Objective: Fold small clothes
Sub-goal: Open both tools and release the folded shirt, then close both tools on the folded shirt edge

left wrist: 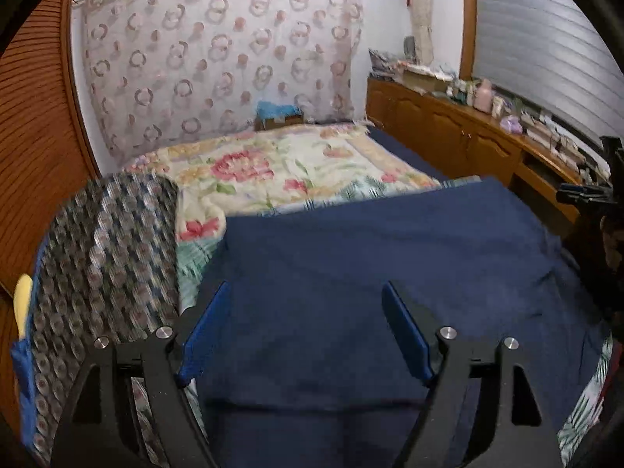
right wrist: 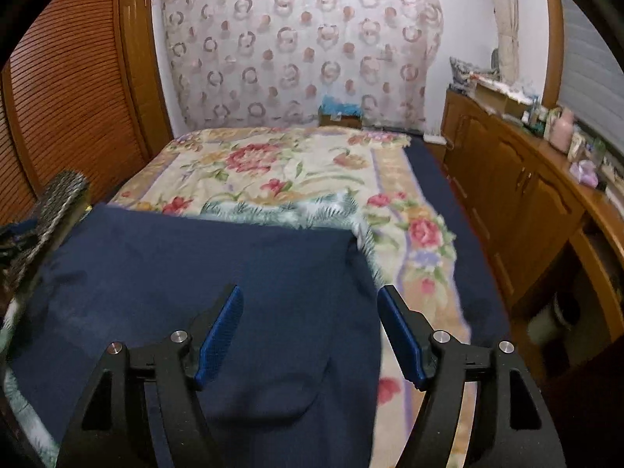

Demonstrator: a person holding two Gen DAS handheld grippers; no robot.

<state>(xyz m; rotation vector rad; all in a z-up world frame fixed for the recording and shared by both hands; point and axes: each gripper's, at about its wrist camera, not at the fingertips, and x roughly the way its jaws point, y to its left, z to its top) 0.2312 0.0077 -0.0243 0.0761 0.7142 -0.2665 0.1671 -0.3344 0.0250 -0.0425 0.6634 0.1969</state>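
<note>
A navy blue garment [left wrist: 351,273] lies spread flat on the bed; it also shows in the right wrist view [right wrist: 195,273]. My left gripper [left wrist: 306,292] is open and empty, hovering over the garment's near left part. My right gripper [right wrist: 310,296] is open and empty, hovering over the garment's right edge. A patterned dark cloth [left wrist: 105,257] lies in a heap to the left of the garment; it also shows at the left edge of the right wrist view [right wrist: 58,199].
A floral bedspread [right wrist: 296,171] covers the bed beyond the garment. A wooden cabinet [right wrist: 518,195] with clutter on top runs along the right. A slatted wooden door [right wrist: 74,89] stands at the left. A patterned curtain [right wrist: 300,50] hangs behind.
</note>
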